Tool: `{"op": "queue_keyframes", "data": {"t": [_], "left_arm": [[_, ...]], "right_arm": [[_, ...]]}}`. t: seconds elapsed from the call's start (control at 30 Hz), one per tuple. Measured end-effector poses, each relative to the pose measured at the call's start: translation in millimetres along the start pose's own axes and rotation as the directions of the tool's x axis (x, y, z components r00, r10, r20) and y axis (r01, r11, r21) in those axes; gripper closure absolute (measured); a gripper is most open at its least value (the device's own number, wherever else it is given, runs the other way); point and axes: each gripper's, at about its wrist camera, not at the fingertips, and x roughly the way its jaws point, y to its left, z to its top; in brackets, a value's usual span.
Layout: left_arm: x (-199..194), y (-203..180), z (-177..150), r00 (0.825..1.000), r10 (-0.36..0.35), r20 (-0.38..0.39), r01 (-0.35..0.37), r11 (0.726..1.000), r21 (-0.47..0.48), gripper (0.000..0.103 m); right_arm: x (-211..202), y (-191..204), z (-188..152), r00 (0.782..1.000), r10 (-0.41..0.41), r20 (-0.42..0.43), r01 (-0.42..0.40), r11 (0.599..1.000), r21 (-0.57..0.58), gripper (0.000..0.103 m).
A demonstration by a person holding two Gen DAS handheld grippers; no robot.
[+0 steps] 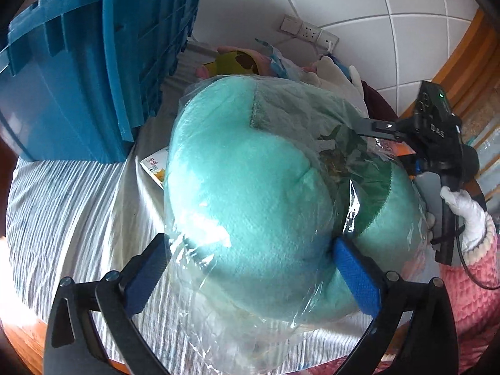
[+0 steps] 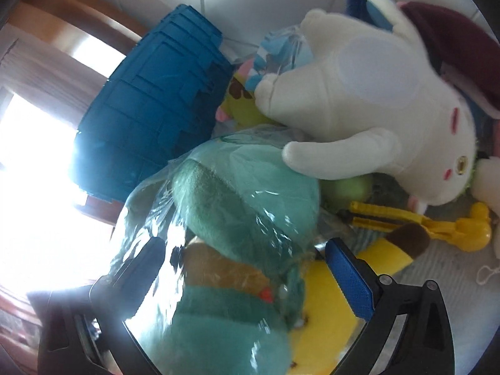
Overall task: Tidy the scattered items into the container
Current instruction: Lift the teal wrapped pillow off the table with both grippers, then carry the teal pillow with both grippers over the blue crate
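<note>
Left wrist view
Plush: a big soft toy (image 1: 250,187), light green-blue and fuzzy, with a darker green band and a stitched seam. It is wrapped in a clear, shiny, crinkly bag.
Where it is: over a striped grey and white cloth (image 1: 68,206), just beside the blue bin (image 1: 62,87).
Left gripper: the left gripper (image 1: 250,275) is wide apart, with its blue pads pressed into both sides of the plush. It has hold of the plush.
Right gripper: seen from the side, on the far side of the plush. A white-gloved hand (image 1: 465,212) holds its grip. One thin finger reaches onto the bag.
Bin: blue plastic, ribbed, with its lid flap standing up.
Behind: a heap of other toys against the white tiled wall (image 1: 375,15).

Right wrist view
Plush: the same toy (image 2: 237,206) in its clear bag. Here a brown patch and a small red spot show near the dark green part.
Right gripper: the right gripper (image 2: 243,268) is open wide, with the plush and bag between its fingers. The left finger is dark against the bright light, so I cannot tell if it squeezes the toy.
White toy: a white plush (image 2: 359,100) with pink marks and a dark red cap lies touching the top of the green one.
Yellow things: a yellow plush (image 2: 331,312) lies under the bag, and a yellow plastic tool (image 2: 437,225) is near it.
Bin: the blue bin (image 2: 150,115) stands just behind the plush, by a bright window.
</note>
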Motion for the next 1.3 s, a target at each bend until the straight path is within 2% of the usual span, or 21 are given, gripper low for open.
{"op": "queue_keyframes", "data": {"t": [0.13,0.2,0.3,0.37,0.43,0.57,0.77,0.87,1.03,1.3], "left_arm": [[18,15,9,0.997,-0.052,-0.049,0.052,0.999,0.002,0.0],[24,20,12,0.995,-0.084,-0.056,0.084,0.996,-0.006,0.0],[21,16,15,0.997,-0.077,-0.009,0.077,0.997,-0.017,0.003],[13,10,14,0.998,-0.066,0.02,0.066,0.998,-0.016,0.009],[0,-2,11,0.998,-0.036,0.052,0.035,0.999,0.012,0.012],[-40,-34,5,0.988,0.032,0.149,-0.046,0.995,0.093,0.013],[-101,-75,-1,0.954,0.062,0.294,-0.104,0.986,0.131,0.013],[-126,-92,-10,0.935,0.08,0.346,-0.131,0.983,0.127,0.013],[-155,-105,-32,0.909,0.13,0.396,-0.18,0.98,0.09,0.013],[-184,-91,-69,0.889,0.21,0.406,-0.229,0.973,-0.002,0.013]], "right_arm": [[43,-2,12,0.989,0.063,-0.134,-0.059,0.998,0.031,0.0],[53,0,16,0.986,0.062,-0.156,-0.064,0.998,-0.006,0.0],[43,18,9,0.997,-0.031,-0.069,0.023,0.992,-0.121,0.006],[31,31,1,0.996,-0.094,0.011,0.094,0.978,-0.186,0.012],[18,41,-9,0.991,-0.112,0.077,0.128,0.963,-0.239,0.017],[-21,58,-27,0.975,-0.065,0.213,0.132,0.939,-0.317,0.02],[-96,87,-39,0.937,0.037,0.347,0.11,0.912,-0.395,0.02],[-125,99,-45,0.923,0.075,0.377,0.104,0.895,-0.434,0.02],[-148,116,-56,0.914,0.137,0.381,0.074,0.868,-0.49,0.02],[-139,146,-78,0.929,0.207,0.306,0.002,0.826,-0.564,0.02]]}}
